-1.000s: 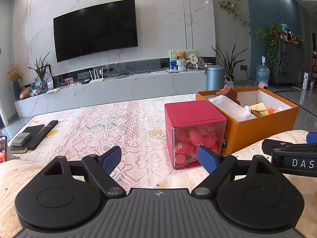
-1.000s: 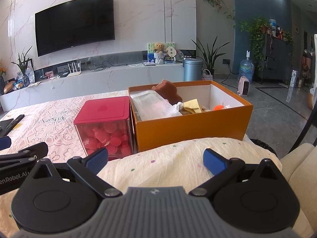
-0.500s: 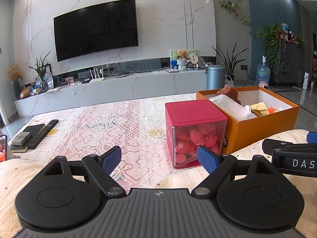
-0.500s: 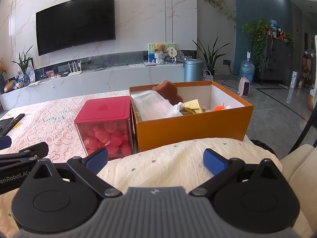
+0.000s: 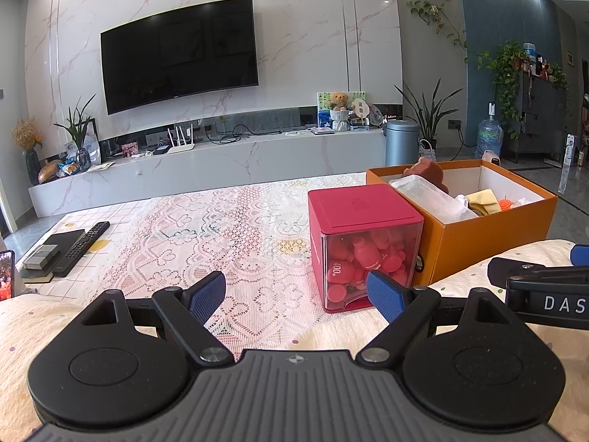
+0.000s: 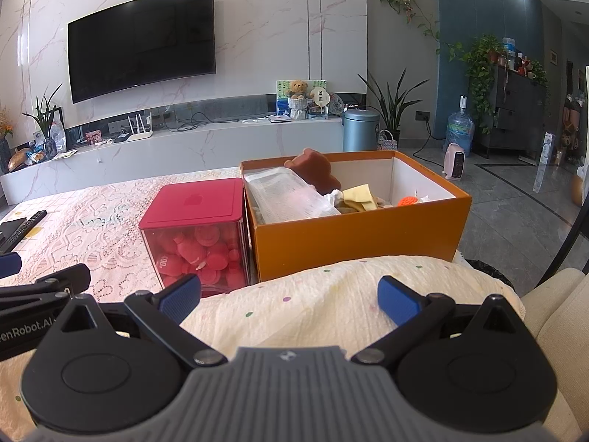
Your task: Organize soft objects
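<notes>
An orange cardboard box (image 6: 360, 235) stands on the lace-covered table and holds a brown plush toy (image 6: 316, 169), a clear plastic packet (image 6: 287, 195), yellow cloth (image 6: 359, 195) and a small orange item (image 6: 408, 200). It also shows in the left wrist view (image 5: 486, 232). A cream dotted blanket (image 6: 324, 305) lies in front, under both grippers. My left gripper (image 5: 296, 296) is open and empty above the table edge. My right gripper (image 6: 291, 296) is open and empty over the blanket. The right gripper's body shows at the right of the left wrist view (image 5: 545, 294).
A red-lidded clear cube (image 5: 362, 250) full of red pieces stands just left of the orange box. A remote (image 5: 83, 243) and a small book stack (image 5: 40, 261) lie at the table's left edge. A TV wall and a low marble cabinet stand behind.
</notes>
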`<state>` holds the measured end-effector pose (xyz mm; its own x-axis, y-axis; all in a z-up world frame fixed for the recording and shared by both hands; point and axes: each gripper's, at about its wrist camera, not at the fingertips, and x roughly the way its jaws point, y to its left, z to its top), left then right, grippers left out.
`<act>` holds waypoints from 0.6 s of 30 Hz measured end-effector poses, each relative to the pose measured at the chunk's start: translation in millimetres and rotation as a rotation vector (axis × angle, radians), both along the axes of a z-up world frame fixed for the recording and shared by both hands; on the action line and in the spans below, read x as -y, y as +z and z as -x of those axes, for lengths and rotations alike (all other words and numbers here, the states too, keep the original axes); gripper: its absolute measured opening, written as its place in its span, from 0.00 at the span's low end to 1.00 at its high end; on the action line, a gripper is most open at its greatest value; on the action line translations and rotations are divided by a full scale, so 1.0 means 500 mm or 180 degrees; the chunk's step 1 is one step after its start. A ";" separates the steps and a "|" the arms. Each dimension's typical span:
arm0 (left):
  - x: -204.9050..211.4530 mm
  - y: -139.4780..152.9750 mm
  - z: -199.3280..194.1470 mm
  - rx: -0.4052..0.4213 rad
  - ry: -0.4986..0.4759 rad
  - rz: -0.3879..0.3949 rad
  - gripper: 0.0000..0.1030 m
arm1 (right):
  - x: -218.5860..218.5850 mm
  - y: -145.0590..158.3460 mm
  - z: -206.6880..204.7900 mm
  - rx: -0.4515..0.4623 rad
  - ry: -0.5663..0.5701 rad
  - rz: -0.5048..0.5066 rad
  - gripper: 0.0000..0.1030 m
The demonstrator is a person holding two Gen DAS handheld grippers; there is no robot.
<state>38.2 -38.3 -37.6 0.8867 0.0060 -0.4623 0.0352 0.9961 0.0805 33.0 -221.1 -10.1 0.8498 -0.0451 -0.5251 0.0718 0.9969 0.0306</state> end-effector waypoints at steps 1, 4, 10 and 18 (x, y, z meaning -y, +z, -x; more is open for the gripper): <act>0.000 0.000 0.000 0.0000 0.0000 0.0001 0.98 | 0.000 0.000 0.000 0.0000 0.0000 0.0000 0.97; 0.000 0.000 0.000 -0.0001 -0.0001 0.0003 0.98 | 0.000 0.000 0.000 0.0001 0.0001 0.0004 0.97; -0.001 0.000 0.001 0.0002 -0.0001 0.0006 0.98 | 0.000 0.000 0.000 0.0000 0.0000 0.0003 0.97; -0.001 0.000 0.001 -0.0002 0.0000 0.0010 0.98 | -0.001 0.000 0.000 0.0000 0.0001 0.0003 0.97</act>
<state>37.6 -37.7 -37.4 0.8864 0.0047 -0.4630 0.0352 0.9964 0.0774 33.1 -220.8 -10.0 0.8499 -0.0454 -0.5251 0.0716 0.9970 0.0296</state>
